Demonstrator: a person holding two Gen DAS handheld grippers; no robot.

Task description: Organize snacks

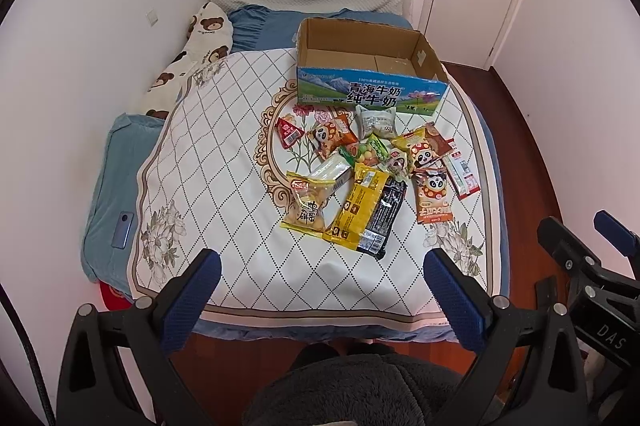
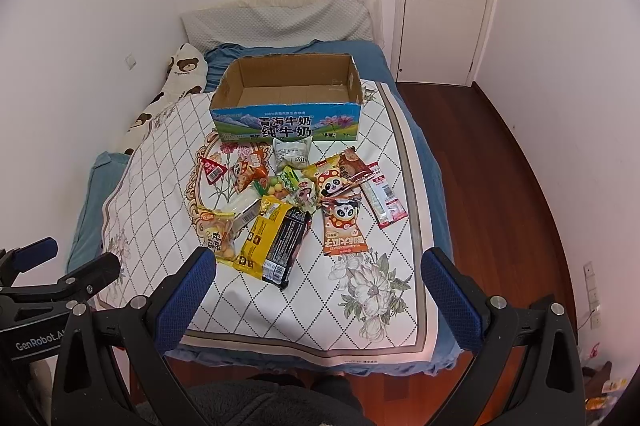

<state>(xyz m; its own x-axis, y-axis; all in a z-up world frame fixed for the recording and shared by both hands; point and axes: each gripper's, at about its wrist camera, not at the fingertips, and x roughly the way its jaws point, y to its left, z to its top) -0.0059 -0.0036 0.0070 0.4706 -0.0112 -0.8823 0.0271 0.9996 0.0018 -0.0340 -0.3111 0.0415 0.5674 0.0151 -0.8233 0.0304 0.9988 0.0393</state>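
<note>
Left gripper (image 1: 322,258) and right gripper (image 2: 318,256) both spread wide, holding nothing; colourful snack packets (image 1: 372,166) heaped beside open cardboard milk box (image 1: 368,94).

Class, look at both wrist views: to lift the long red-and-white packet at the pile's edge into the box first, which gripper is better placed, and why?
Probably the right gripper: the red-and-white packet lies on the pile's right edge, nearer its side. The left gripper would cross the pile. Both are open; the box holds nothing.
</note>
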